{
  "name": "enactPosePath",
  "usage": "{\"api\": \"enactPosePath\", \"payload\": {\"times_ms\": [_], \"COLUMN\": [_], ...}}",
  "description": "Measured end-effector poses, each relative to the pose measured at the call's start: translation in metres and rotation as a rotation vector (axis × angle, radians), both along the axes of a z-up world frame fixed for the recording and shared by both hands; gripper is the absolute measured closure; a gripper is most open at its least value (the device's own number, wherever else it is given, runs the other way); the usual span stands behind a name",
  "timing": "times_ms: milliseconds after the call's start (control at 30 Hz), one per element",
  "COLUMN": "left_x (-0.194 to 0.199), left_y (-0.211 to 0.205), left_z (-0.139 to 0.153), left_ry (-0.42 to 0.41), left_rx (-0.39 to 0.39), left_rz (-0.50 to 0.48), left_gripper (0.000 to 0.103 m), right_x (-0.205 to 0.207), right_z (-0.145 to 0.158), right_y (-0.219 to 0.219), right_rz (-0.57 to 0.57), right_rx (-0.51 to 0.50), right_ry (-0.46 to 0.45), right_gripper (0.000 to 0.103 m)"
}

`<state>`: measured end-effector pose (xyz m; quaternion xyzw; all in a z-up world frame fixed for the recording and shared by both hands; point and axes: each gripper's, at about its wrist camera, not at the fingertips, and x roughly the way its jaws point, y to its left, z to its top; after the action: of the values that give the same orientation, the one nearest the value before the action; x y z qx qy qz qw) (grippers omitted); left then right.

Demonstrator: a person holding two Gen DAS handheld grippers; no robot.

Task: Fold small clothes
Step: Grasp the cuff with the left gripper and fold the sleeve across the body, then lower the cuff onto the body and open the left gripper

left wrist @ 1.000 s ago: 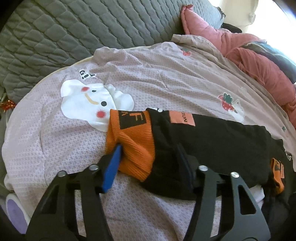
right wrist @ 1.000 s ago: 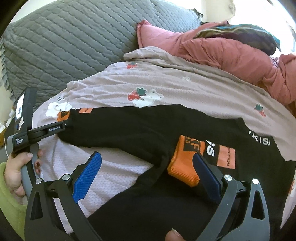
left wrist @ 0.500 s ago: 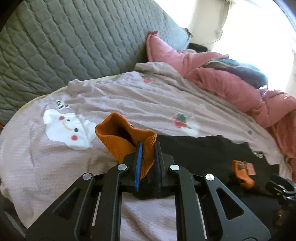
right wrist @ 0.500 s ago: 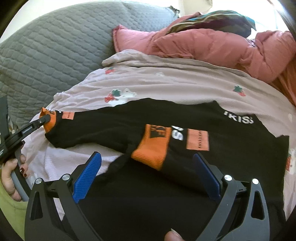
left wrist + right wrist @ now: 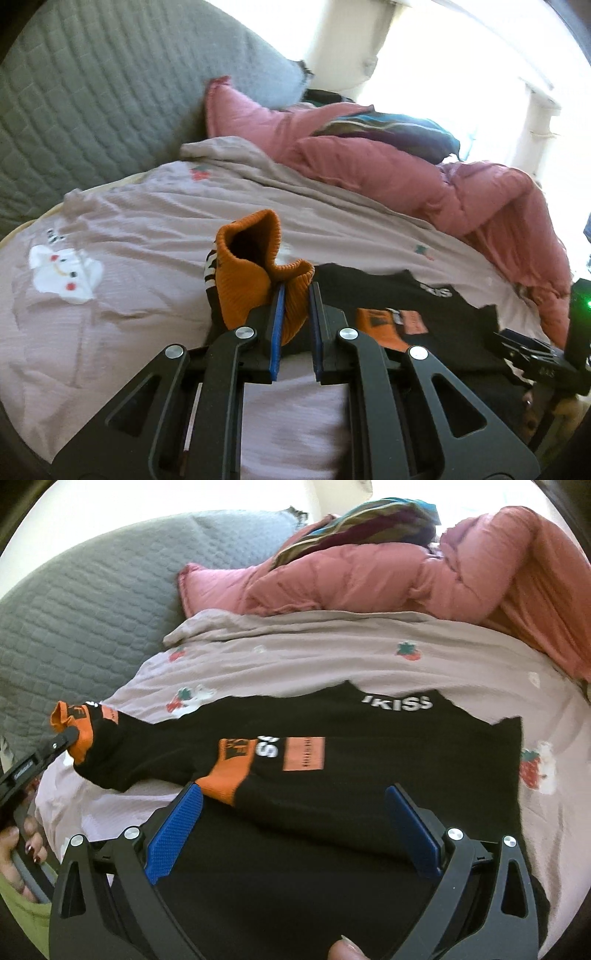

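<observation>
Over at nine o'clock in the right wrist view, the left gripper [image 5: 72,736] is clamped on the orange cuff [image 5: 75,731] of one sleeve of the black sweater [image 5: 369,775], holding it raised off the lilac bedspread [image 5: 314,657]. From its own camera the left gripper [image 5: 295,314] shows both blue pads pressed narrow onto that ribbed cuff [image 5: 258,273], which stands up open-mouthed at twelve o'clock from the jaws. Beyond it, toward ten o'clock, a white cartoon print [image 5: 62,273] lies flat on the bedspread [image 5: 147,221].

Moving rightward, the sweater's body lies spread across the bed centre, its other sleeve folded over the chest so that its orange cuff [image 5: 231,771] sits just beside the right gripper's left pad. The right gripper [image 5: 291,827] hovers low over the black fabric with jaws spread wide, holding nothing. Farther right, at one to two o'clock, a pink quilt [image 5: 424,576] is bunched against the grey quilted headboard [image 5: 92,590].
</observation>
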<state>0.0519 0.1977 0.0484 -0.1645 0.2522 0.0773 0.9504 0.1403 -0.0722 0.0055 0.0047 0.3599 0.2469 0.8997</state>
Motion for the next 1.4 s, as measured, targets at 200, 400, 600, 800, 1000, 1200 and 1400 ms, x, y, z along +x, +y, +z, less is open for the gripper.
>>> {"api": "enactPosePath", "payload": {"times_ms": [200,400,600,800,1000,1200,1400], "left_x": [0.015,0.035,0.058,0.064,0.068,0.055,0.049], "left_y": [-0.046,-0.087,-0.122,-0.146,-0.162,-0.160,-0.125], "left_z": [0.007,0.007,-0.002,-0.013,-0.024,-0.020,-0.021], "left_ry": [0.023,0.036,0.077,0.110,0.143,0.120,0.126], "left_rx": [0.038,0.040,0.055,0.073,0.020,-0.026,-0.038], "left_rz": [-0.078,-0.166,-0.230,-0.294,-0.400,-0.436,-0.325], "left_gripper": [0.097,0.097,0.097,0.097,0.092,0.089,0.089], "right_x": [0.001,0.000,0.000,0.003,0.005,0.007,0.003], "right_z": [0.001,0.001,0.001,-0.007,-0.012,-0.016,-0.020], "right_y": [-0.031,-0.055,-0.080,-0.101,-0.107,-0.103,-0.082], "right_rz": [-0.039,-0.066,-0.097,-0.145,-0.159,-0.147,-0.084], "right_rx": [0.033,0.058,0.050,0.051,0.046,0.040,0.047], "right_ry": [0.001,0.005,0.008,0.031,0.040,0.053,0.075], "right_gripper": [0.005,0.005,0.005,0.005,0.005,0.005,0.005]}}
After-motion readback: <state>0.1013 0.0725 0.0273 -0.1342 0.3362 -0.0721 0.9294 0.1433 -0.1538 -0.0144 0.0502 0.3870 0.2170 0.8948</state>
